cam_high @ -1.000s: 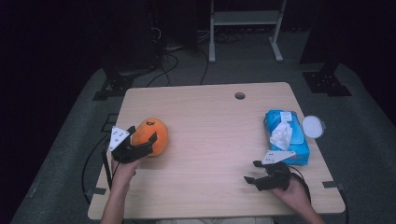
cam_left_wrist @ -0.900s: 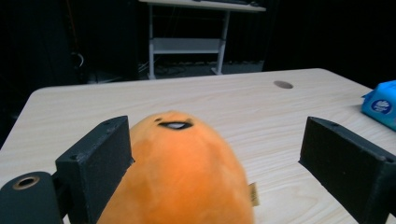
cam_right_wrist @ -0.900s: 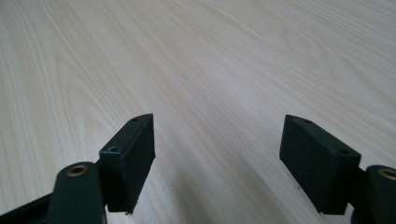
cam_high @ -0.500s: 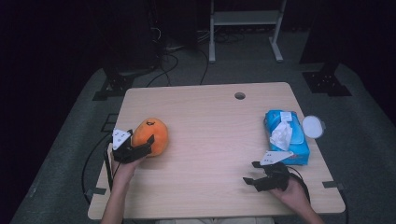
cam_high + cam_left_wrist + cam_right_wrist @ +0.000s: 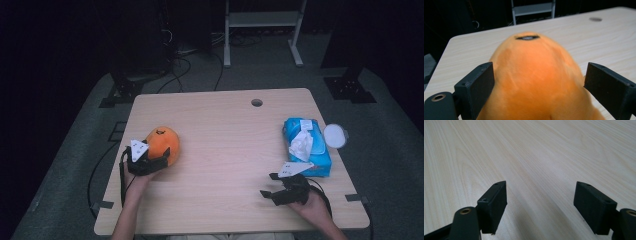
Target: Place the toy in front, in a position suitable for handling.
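Between left tool (image 5: pixel 537 82): one plush (image 5: pixel 536 80).

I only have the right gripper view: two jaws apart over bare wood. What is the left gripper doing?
Observer: The left gripper has its jaws on either side of an orange plush toy, near the left edge of the table.
Operator: Is it clamped yet?
Observer: Not clearly. In the left gripper view one jaw sits against the toy's side, while the other jaw stands a little apart from it.
Operator: Anything close to my right gripper?
Observer: Yes. In the high view a blue tissue pack lies just beyond the right gripper, with a tissue sticking out of its top.
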